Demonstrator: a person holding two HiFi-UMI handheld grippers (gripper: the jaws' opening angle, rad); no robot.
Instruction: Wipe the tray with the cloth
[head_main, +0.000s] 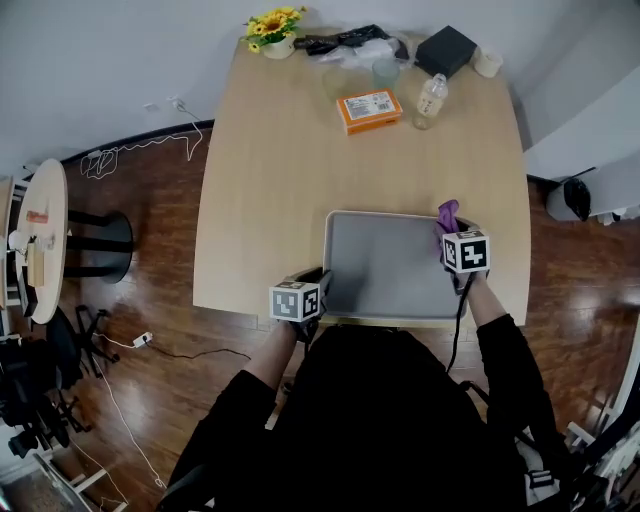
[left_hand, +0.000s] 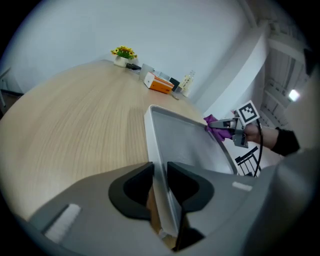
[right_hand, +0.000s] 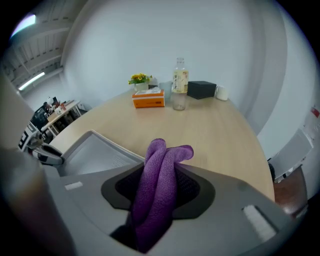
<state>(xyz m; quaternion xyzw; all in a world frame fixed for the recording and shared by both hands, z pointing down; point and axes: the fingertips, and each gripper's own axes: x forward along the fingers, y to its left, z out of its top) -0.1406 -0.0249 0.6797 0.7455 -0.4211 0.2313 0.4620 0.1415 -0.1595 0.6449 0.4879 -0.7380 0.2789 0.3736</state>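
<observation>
At the near edge of the pale wooden table (head_main: 270, 160), the left gripper (head_main: 320, 287) has its jaws pinched narrow on the left rim of the flat grey plastic tray (head_main: 385, 265), steadying it. If that bite is shallow, the rim could slip free and the tray skate sideways under wiping pressure. At the tray's far right edge, the right gripper (head_main: 452, 238) clamps the bunched purple microfibre cloth (head_main: 447, 212). Held as a tight wad, it may drag out or wipe poorly.
</observation>
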